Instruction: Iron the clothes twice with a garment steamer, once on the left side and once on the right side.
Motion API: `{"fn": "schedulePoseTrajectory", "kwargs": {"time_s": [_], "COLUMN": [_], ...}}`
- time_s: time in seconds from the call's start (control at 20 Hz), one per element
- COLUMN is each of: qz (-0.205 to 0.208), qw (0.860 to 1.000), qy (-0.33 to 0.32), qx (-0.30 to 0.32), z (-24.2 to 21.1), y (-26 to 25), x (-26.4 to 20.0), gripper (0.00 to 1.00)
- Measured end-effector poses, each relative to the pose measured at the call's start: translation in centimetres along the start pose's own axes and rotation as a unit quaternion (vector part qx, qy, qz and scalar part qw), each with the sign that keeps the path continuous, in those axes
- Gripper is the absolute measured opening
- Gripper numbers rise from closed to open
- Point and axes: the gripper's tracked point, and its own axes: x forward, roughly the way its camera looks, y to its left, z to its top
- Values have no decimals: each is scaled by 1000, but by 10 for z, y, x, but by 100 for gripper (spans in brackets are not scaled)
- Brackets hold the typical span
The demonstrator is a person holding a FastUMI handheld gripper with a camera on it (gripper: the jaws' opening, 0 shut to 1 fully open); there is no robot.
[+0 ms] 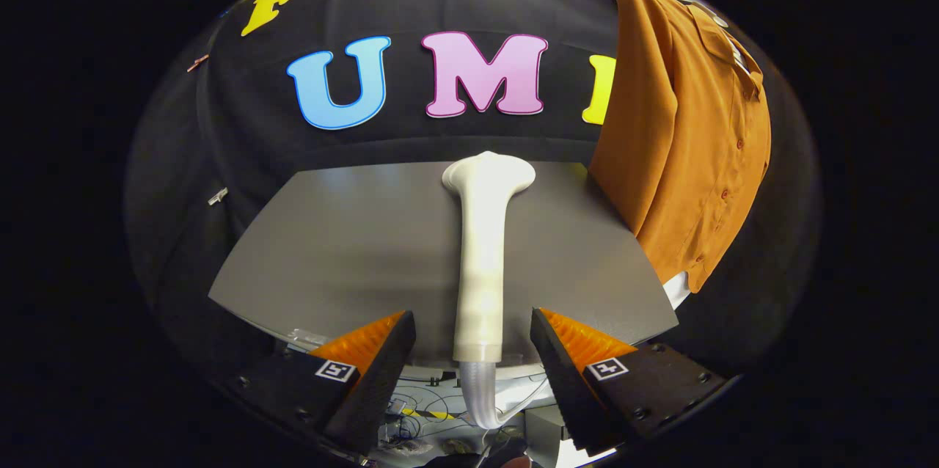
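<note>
White steamer [482, 262] lies on grey desk [330, 248], head pointing away toward the booth wall, handle end reaching back between the fingers [381, 358]. Clear hose [478, 398] runs from the handle end down past the desk edge. Gripper [473, 351] spread wide, one finger each side of the handle, neither touching it. Orange shirt [686, 138] hangs at right beyond the desk's far right corner, buttons visible, hem falling below desk level, well apart from the steamer.
</note>
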Motion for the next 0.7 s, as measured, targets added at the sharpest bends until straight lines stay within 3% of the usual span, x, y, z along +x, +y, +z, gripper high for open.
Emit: {"fn": "schedulePoseTrajectory", "kwargs": {"time_s": [0.05, 0.1, 0.2, 0.3, 0.4, 0.7], "qz": [-7, 3, -15, 2, 22, 44], "qw": [1000, 1000, 1000, 999, 998, 991], "qy": [6, 8, 2, -17, -38, -112], "qx": [-3, 4, 22, 36, 52, 52], "z": [-3, -6, 1, 3, 5, 20], "y": [-2, 3, -5, -3, -1, -1], "x": [7, 9, 5, 9, 8, -39], "gripper": [97, 85, 60, 36, 27, 26]}}
